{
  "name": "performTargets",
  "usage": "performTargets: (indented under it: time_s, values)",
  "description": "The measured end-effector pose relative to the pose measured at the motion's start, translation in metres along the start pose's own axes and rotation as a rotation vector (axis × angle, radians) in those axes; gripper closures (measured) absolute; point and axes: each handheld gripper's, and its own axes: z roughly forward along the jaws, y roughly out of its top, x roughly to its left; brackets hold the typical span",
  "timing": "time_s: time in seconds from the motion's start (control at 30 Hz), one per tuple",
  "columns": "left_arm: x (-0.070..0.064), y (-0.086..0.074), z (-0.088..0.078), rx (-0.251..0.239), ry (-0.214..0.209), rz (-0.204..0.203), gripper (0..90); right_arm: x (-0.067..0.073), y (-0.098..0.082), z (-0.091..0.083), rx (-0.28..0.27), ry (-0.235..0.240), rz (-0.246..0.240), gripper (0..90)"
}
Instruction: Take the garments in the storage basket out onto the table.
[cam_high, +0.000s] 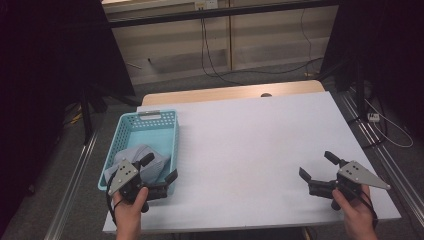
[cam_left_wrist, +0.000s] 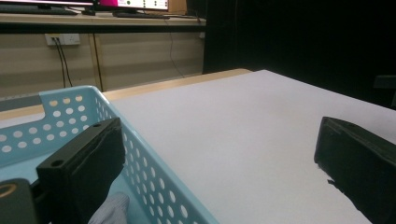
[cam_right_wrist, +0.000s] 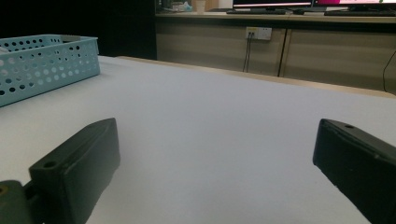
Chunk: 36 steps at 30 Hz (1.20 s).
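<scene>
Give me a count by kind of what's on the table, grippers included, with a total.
Baskets: 1, the light blue basket
Cloths: 1, the grey cloth lying in the basket
Grippers: 2, the left gripper with open jaws straddling the basket's wall, the right gripper with open jaws over the bare white table
Total: 4
</scene>
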Motion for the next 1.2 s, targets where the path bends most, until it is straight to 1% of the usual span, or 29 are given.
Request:
performTargets:
  time_s: [0.07,0.1,0.13,0.17,0.33,0.5,0.57,0.63,0.73,0.87,0.93,1.0,1.03,1.1,1.17,1.2]
  values:
    - [-0.001,0.002,0.000,-0.002,0.000,-0.007,2.1,0.000,0.000,0.000,0.004,0.003,0.002,0.3]
    - [0.000,0.007,0.001,-0.004,-0.004,0.015,2.1,0.000,0.001,0.001,0.001,0.001,-0.001,0.3]
    - [0.000,0.009,0.002,-0.005,-0.006,0.016,2.1,0.000,0.001,0.001,-0.004,0.001,0.000,0.3]
    - [0.000,0.010,0.003,-0.004,-0.009,0.008,2.1,0.000,0.002,0.001,-0.007,0.004,0.002,0.3]
    - [0.002,0.018,0.006,0.012,-0.020,0.022,2.1,0.002,0.003,0.002,-0.008,0.010,-0.002,0.3]
    - [0.005,0.022,0.005,0.017,-0.023,0.024,2.1,0.005,0.004,0.004,-0.006,0.019,-0.007,0.4]
    - [0.009,0.025,0.004,0.022,-0.014,0.033,2.1,0.005,0.003,0.004,-0.002,0.024,-0.010,0.4]
    - [0.012,0.027,0.004,0.025,-0.009,0.026,2.1,0.005,0.003,0.004,-0.003,0.025,-0.012,0.4]
    - [0.016,0.029,0.005,0.036,-0.004,0.027,2.1,0.004,0.002,0.004,-0.004,0.024,-0.007,0.2]
    - [0.021,0.033,0.007,0.031,-0.009,0.026,2.1,0.004,0.002,0.003,-0.004,0.022,-0.003,0.2]
    - [0.022,0.035,0.008,0.030,-0.012,0.017,2.1,0.004,0.003,0.002,-0.007,0.018,-0.002,0.2]
    - [0.024,0.038,0.009,0.036,-0.013,0.022,2.1,0.004,0.003,0.001,-0.005,0.013,-0.004,0.2]
    - [0.023,0.039,0.010,0.036,-0.014,0.018,2.1,0.004,0.003,0.000,-0.007,0.012,0.000,0.2]
    - [0.025,0.043,0.011,0.037,-0.028,0.035,2.1,0.004,0.003,0.000,-0.007,0.011,-0.001,0.2]
    - [0.026,0.046,0.012,0.042,-0.033,0.040,2.1,0.004,0.002,0.001,-0.003,0.017,-0.006,0.2]
    - [0.027,0.046,0.013,0.043,-0.038,0.037,2.1,0.004,0.001,0.001,0.000,0.020,-0.004,0.2]
